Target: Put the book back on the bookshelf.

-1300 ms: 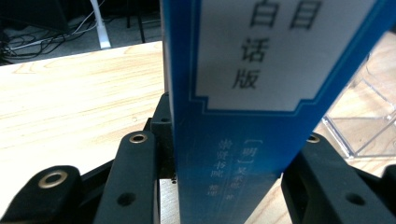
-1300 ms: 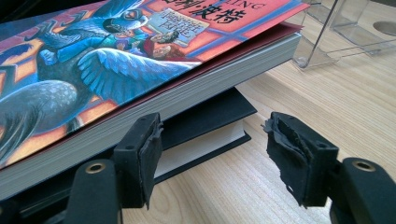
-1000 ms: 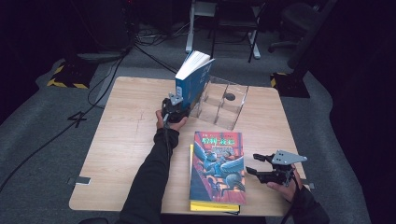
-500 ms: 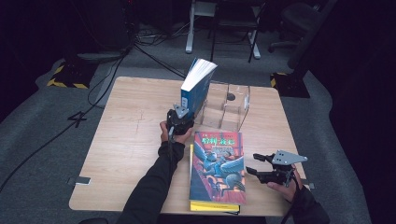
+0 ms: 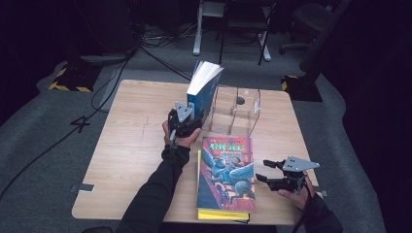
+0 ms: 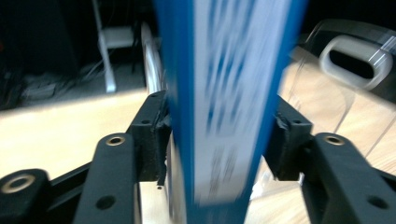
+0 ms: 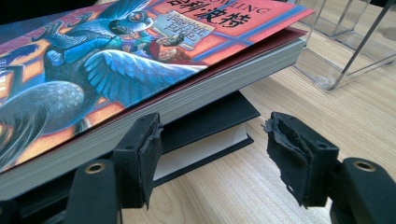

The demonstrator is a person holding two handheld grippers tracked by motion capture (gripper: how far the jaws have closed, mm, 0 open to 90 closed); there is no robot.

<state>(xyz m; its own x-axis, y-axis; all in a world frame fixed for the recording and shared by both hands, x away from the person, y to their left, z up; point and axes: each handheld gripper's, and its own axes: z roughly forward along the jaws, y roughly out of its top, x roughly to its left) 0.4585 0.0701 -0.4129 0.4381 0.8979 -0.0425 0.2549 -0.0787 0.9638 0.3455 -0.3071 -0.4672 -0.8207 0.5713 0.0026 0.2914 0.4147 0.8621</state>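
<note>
A blue book stands on end, tilted, at the left side of a clear acrylic holder. My left gripper is at its lower spine. In the left gripper view the blurred blue spine sits between the jaws of my left gripper. They have just been opening, and the pads stand at its sides without pressing. A book with a colourful cover lies on a dark book with a yellow cover. My right gripper is open just right of that stack, nothing between its jaws.
The wooden table has bare room on its left half. In the right gripper view, the colourful book overhangs the dark book, with the holder's base beyond. Chairs, cables and stands lie on the floor behind.
My left hand has carried the blue book up and to the right, against the acrylic holder. The right hand has stayed where it was.
</note>
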